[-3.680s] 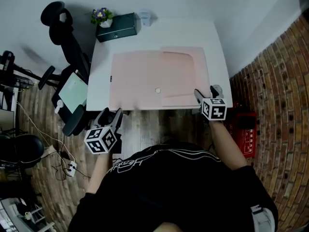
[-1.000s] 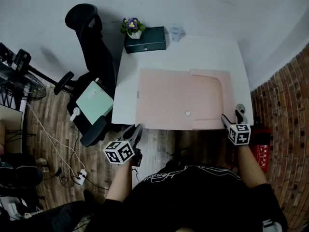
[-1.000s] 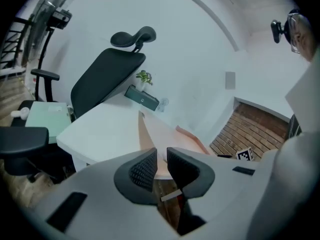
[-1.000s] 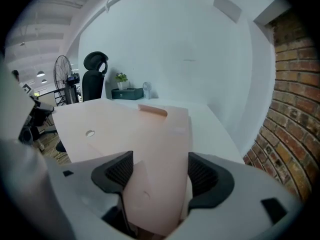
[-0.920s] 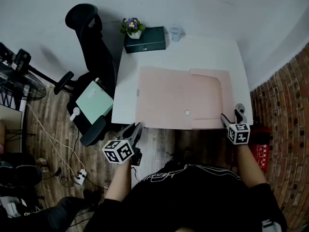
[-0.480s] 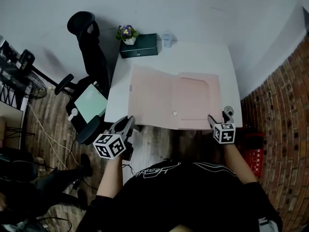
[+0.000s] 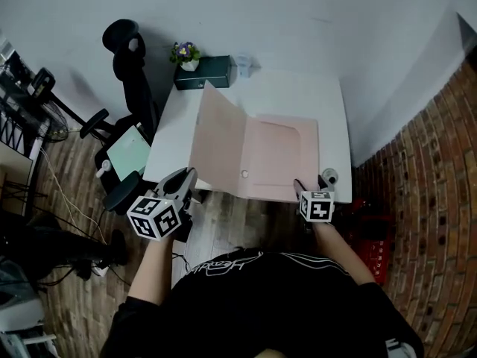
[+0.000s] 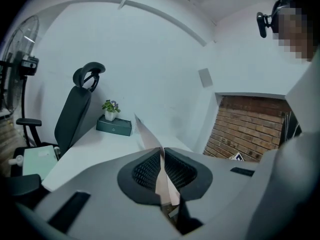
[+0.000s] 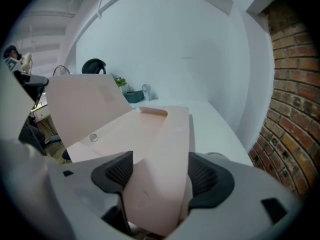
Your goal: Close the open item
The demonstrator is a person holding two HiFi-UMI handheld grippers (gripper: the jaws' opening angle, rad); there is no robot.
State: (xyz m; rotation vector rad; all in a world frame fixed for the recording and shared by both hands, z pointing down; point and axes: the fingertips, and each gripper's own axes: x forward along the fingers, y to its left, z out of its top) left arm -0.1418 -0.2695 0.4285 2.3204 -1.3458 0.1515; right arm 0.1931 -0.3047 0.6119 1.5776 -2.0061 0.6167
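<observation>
A pink folder lies open on the white table. Its left cover stands raised and tilted, held by the near corner. My left gripper is shut on that thin cover, and its jaws have just been closing on the sheet. In the left gripper view the pads pinch the sheet edge-on. My right gripper sits at the folder's near right corner. Its jaws stand wide apart with the folder's inner flap lying between them. The raised cover shows at the left of the right gripper view.
A dark green box with a small potted plant and a glass stand at the table's far edge. A black office chair is left of the table. A brick wall runs along the right.
The folder's left cover has gone from lying flat to standing raised. My left gripper has risen with the cover's corner in it. The right gripper has stayed at the right corner.
</observation>
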